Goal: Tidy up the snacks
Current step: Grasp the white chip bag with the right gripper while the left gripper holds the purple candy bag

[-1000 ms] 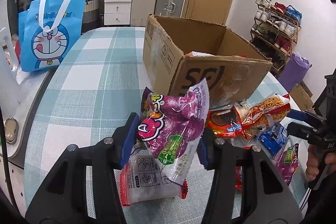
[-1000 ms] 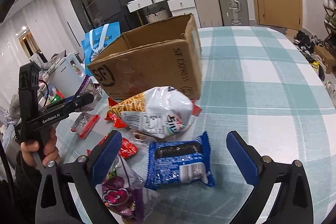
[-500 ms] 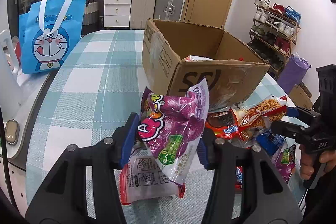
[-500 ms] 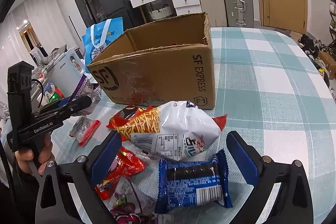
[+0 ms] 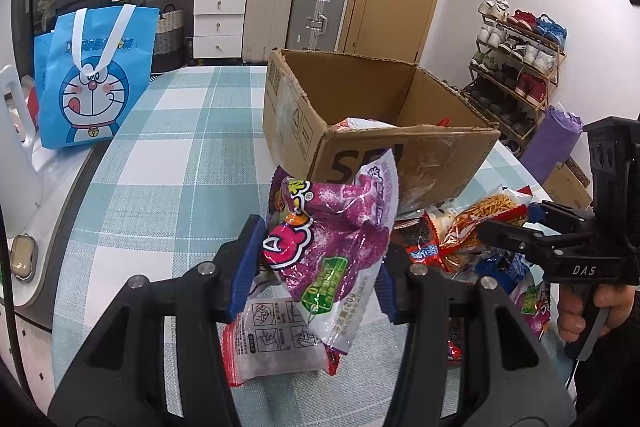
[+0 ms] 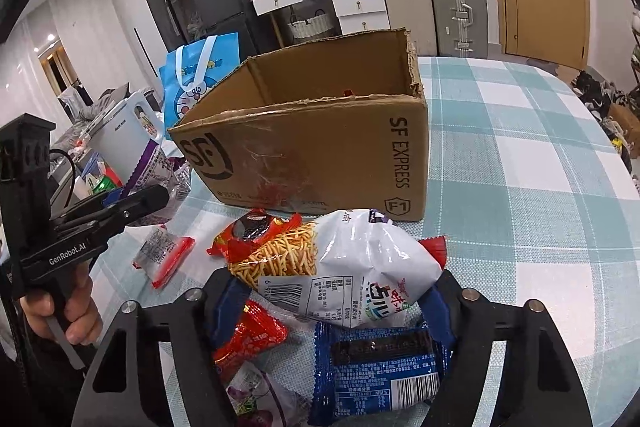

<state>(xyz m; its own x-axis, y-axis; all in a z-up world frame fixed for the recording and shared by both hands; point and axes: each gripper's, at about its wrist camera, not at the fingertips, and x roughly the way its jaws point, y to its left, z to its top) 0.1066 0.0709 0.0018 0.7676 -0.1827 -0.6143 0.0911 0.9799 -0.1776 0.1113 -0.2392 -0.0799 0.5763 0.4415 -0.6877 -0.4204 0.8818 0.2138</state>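
Black tongs [image 5: 316, 273], blue pads [image 5: 246, 267], silver screws.

1. Both views are evenly and brightly lit; soft indoor light is seen, without hard shadows.
2. Glare is noticed on the purple snack bag [image 5: 332, 247] and the white noodle bag [image 6: 360, 267].
3. Strong fisheye bending and black corners are shown from 12 to 12 o'clock around each rim.

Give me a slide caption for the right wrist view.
Right gripper, fingers just closing around a white noodle-snack bag, before the open cardboard box.
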